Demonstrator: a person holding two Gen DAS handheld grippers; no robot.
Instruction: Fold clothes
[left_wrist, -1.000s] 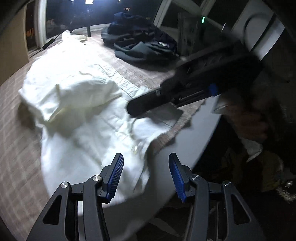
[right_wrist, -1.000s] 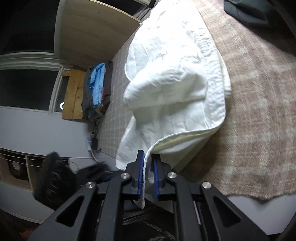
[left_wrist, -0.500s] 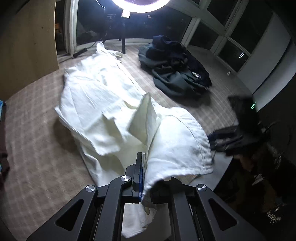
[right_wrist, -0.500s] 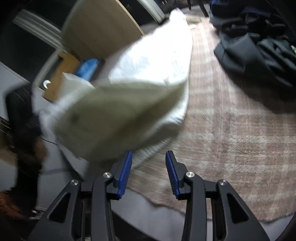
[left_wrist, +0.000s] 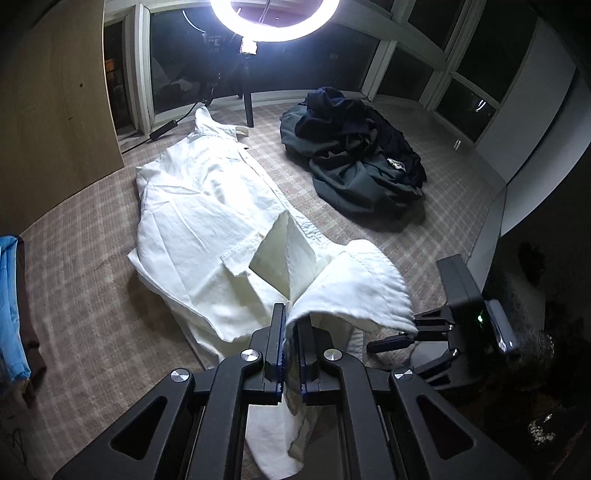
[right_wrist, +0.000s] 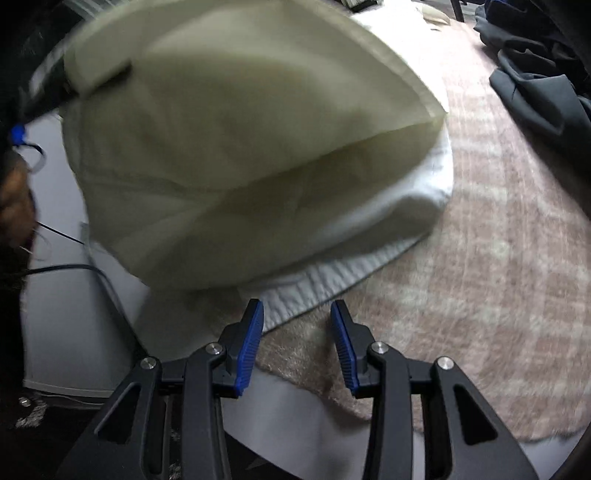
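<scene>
A long white garment (left_wrist: 207, 206) lies spread on the checked rug (left_wrist: 92, 280). My left gripper (left_wrist: 291, 332) is shut on its near hem and holds that end up off the rug in a raised fold. My right gripper (left_wrist: 393, 332) shows at the right in the left wrist view, close beside the lifted hem. In the right wrist view the right gripper (right_wrist: 297, 339) stands open with nothing between its blue pads (right_wrist: 251, 339). The lifted, blurred garment (right_wrist: 240, 129) hangs just ahead of it, above the rug's edge (right_wrist: 498, 258).
A heap of dark clothes (left_wrist: 354, 147) lies on the rug to the far right, seen also as a dark heap (right_wrist: 546, 74). A folded blue and brown stack (left_wrist: 14, 302) sits at the left edge. A ring light (left_wrist: 273, 22), wooden panel (left_wrist: 55, 92) and floor cable (right_wrist: 74, 266) border the rug.
My left gripper closed on the near hem and lifted it. My right gripper let go of the fabric it pinched, opened and swung round toward the rug's edge.
</scene>
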